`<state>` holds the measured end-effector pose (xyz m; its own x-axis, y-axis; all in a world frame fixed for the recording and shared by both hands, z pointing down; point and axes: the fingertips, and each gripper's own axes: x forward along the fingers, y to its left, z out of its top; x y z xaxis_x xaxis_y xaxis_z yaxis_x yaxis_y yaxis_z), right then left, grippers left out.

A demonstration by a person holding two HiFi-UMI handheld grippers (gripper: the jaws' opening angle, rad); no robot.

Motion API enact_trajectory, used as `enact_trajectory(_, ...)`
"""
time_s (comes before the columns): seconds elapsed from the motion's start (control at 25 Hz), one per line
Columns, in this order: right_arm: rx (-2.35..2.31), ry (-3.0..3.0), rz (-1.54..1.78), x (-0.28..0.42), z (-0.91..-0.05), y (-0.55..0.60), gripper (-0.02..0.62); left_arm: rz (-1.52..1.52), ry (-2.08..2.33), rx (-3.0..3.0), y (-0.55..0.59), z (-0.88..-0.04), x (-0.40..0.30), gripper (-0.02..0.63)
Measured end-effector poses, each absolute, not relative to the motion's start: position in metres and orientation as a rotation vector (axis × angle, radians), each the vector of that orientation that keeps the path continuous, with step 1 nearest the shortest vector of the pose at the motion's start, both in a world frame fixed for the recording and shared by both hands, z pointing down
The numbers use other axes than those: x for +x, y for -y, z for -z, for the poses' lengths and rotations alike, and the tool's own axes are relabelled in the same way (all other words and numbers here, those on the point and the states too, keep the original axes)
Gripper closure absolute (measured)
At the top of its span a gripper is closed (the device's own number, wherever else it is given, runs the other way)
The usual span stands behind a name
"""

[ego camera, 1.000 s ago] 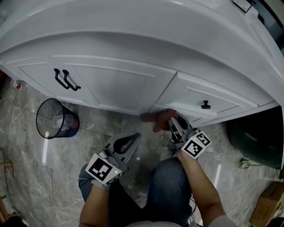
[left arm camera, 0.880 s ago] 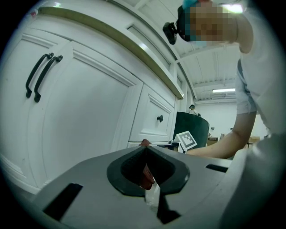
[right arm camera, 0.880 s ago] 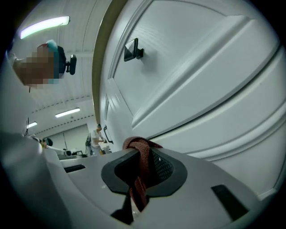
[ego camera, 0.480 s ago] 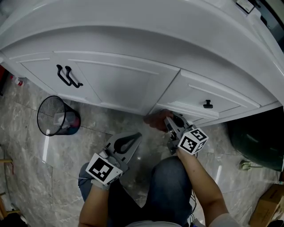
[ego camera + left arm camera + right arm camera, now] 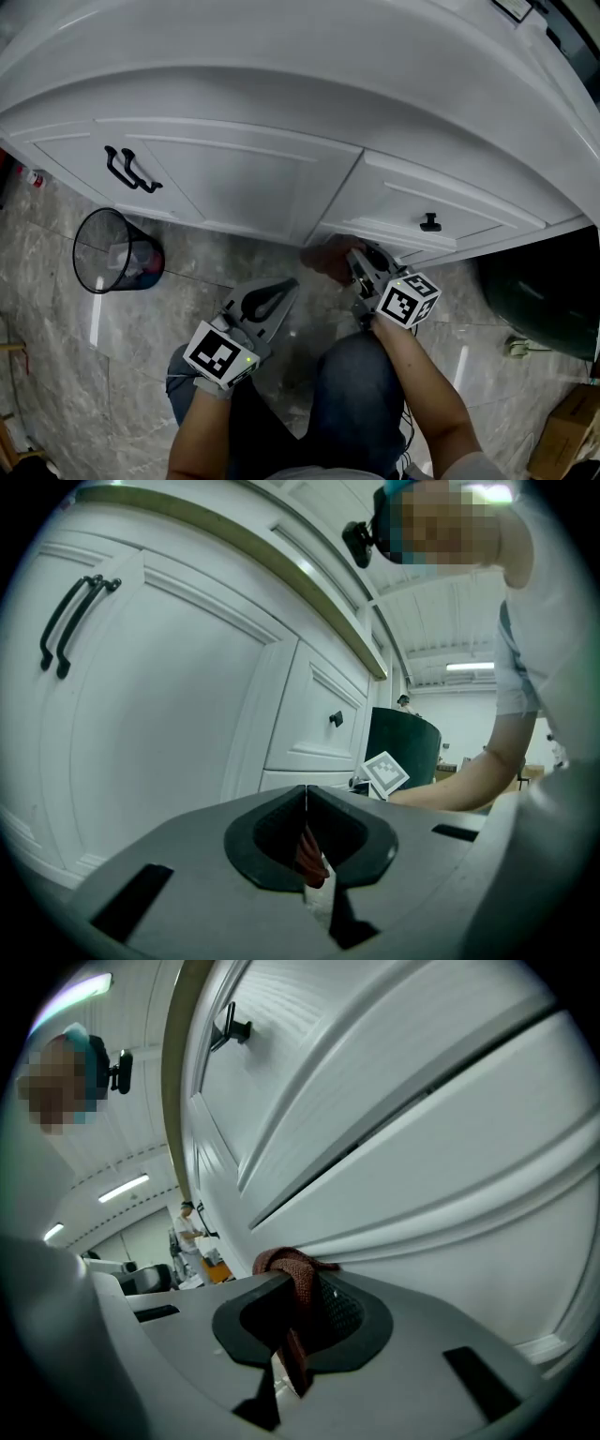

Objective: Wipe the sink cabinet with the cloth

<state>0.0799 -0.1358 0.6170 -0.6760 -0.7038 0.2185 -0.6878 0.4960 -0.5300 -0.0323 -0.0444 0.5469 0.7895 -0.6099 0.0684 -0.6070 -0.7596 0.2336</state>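
one low patch under the cloth, much left to wipe
the right gripper (image 5: 356, 267) is clamped on the reddish-brown cloth (image 5: 323, 260), pressing it to the sink cabinet (image 5: 309, 217) at its lower edge, beneath the knobbed drawer (image 5: 403, 202). the left gripper (image 5: 279, 292) hangs clear, jaws closed tip to tip. the double doors (image 5: 234, 178) likely lie ahead.

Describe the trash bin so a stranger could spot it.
Find the white sink cabinet, then its pair of black door handles on the left. On the marble floor below them stands the bin: round, black wire mesh, the only see-through container there.
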Motion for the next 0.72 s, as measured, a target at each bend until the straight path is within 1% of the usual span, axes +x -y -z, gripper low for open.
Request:
enact_trajectory(0.28, -1.307, -2.633, 0.998, 0.106, -0.616, 0.134, 0.549, 0.042, 0.902, 2.730, 0.051, -0.551, -0.018, 0.594)
enact_trajectory(0.72, -1.459, -2.373, 1.132, 0.170, -0.620, 0.128, 0.549, 0.075, 0.842, 2.730, 0.053, -0.550, 0.003, 0.594)
